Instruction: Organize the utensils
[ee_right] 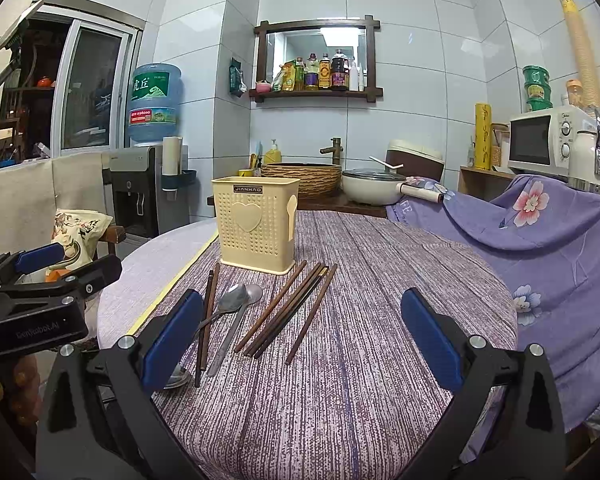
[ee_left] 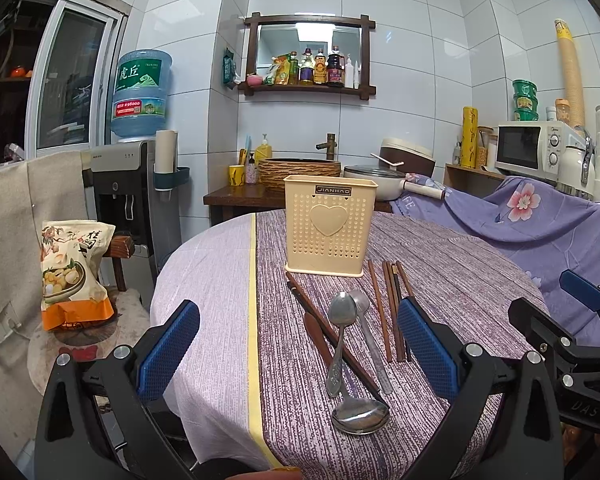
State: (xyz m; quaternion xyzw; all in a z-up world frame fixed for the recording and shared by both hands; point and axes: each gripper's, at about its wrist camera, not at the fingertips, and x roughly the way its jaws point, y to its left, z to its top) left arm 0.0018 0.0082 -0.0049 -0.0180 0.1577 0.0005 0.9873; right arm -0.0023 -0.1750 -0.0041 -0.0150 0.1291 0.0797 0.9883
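Observation:
A cream perforated utensil holder [ee_left: 330, 226] [ee_right: 256, 222] with a heart on its front stands upright in the middle of the round table. In front of it lie several brown chopsticks [ee_left: 392, 308] [ee_right: 290, 312] and metal spoons [ee_left: 342, 312] [ee_right: 232, 304], one large spoon bowl [ee_left: 360, 416] nearest me. My left gripper [ee_left: 298, 350] is open above the near table edge, the spoons between its blue pads. My right gripper [ee_right: 304, 340] is open too, over the chopsticks. Each gripper shows at the edge of the other's view.
The table [ee_right: 360, 400] wears a purple striped cloth with a yellow band [ee_left: 253, 320]. A snack bag [ee_left: 74, 272] sits on a chair at left. A purple flowered cloth [ee_right: 540, 240] drapes at right. Behind are a water dispenser [ee_left: 136, 184], a sink and a microwave [ee_left: 536, 148].

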